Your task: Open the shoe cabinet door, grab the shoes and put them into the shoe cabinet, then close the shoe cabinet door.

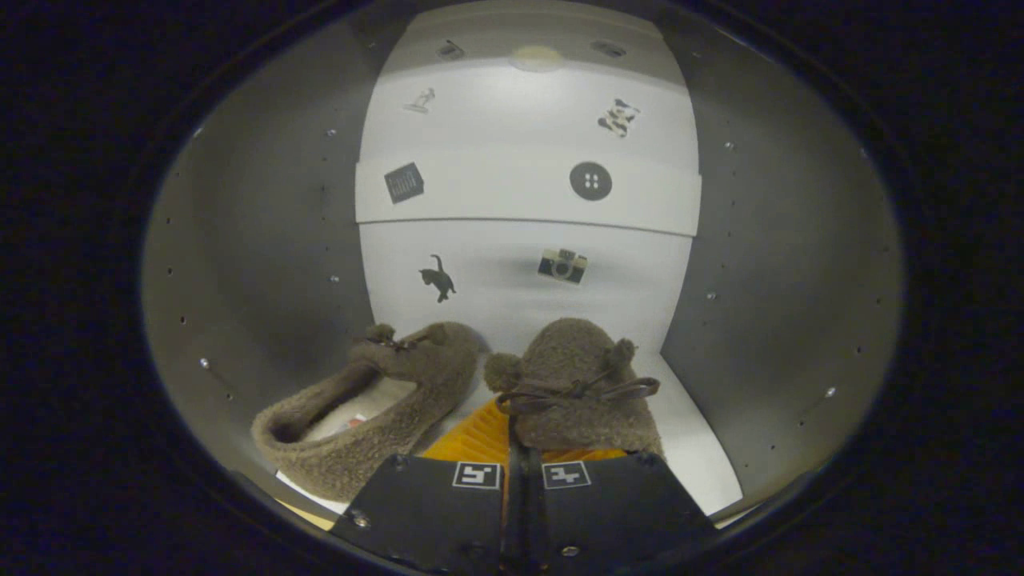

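Tongs (522, 448) nearly closed, the two fingers side by side with only a thin dark slit between them. A slipper (578, 384) rides right at the fingertips, its toe pointing away into the cabinet; the fingers seem to pinch its rear edge, though the exact contact is hidden behind the finger blocks. A dark bow (572, 390) with two pompoms lies across the top of this slipper.

Just beside it, off to the left, the second slipper (364, 416) lies on the cabinet floor (696, 448). It is turned at an angle, opening up, pale lining visible inside. The toes of the two slippers come close together, nearly touching; I cannot tell whether they actually meet.

Both slippers are inside the shoe cabinet, on its white bottom board. Grey side walls (256, 264) with rows of small holes rise on either hand.

Beyond the slippers, the white back panel (524, 280) carries small stickers: a black cat (438, 279), a camera (562, 265), and higher up a round button (590, 181) and a dark square one (404, 182). Two more small stickers sit higher still, too small to make out.
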A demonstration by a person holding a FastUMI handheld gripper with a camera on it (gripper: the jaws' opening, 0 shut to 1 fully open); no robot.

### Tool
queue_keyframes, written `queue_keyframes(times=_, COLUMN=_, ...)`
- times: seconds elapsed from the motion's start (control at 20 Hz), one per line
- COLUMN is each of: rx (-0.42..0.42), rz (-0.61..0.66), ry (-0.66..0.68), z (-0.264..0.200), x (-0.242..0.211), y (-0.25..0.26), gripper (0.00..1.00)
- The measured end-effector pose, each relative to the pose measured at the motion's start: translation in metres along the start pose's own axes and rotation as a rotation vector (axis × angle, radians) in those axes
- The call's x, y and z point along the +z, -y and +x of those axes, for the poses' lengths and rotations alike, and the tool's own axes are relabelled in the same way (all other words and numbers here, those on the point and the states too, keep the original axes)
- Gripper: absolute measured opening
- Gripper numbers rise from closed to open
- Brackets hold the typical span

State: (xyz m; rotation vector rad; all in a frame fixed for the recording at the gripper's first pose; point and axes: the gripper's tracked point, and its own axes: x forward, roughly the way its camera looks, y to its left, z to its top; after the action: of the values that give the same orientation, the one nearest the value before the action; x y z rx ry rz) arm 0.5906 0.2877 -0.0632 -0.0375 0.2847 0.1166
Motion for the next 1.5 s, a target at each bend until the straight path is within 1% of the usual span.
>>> queue_keyframes(times=0.25, rx=-0.010, rz=0.025, ry=-0.093, z=0.011, x=-0.009, y=-0.001, gripper=0.06)
queue_keyframes(times=0.35, rx=-0.024, rz=0.000, ry=-0.137, z=0.011, x=-0.014, y=-0.001, gripper=0.09)
queue_keyframes(times=0.5, rx=-0.041, rz=0.004, ry=-0.137, z=0.008, x=-0.011, y=0.001, gripper=0.13)
queue_keyframes(times=0.6, rx=-0.008, rz=0.033, ry=-0.128, z=0.001, x=-0.011, y=-0.004, gripper=0.16)
queue_keyframes(times=0.65, rx=0.028, rz=0.046, ry=-0.125, z=-0.002, x=-0.008, y=-0.010, gripper=0.18)
queue_keyframes(times=0.7, rx=0.057, rz=0.053, ry=-0.119, z=-0.010, x=-0.009, y=-0.016, gripper=0.27)
queue_keyframes(times=0.75, rx=0.058, rz=0.037, ry=-0.108, z=-0.016, x=-0.007, y=-0.018, gripper=0.36)
queue_keyframes(times=0.9, rx=0.021, rz=-0.013, ry=-0.045, z=-0.039, x=-0.006, y=-0.016, gripper=0.65)
queue_keyframes(times=1.2, rx=0.006, rz=-0.045, ry=0.107, z=-0.110, x=0.005, y=-0.024, gripper=0.65)
queue_keyframes(times=1.35, rx=0.028, rz=-0.026, ry=0.152, z=-0.148, x=0.002, y=-0.034, gripper=1.00)
queue_keyframes(times=1.5, rx=0.044, rz=-0.017, ry=0.197, z=-0.194, x=-0.007, y=-0.042, gripper=1.00)
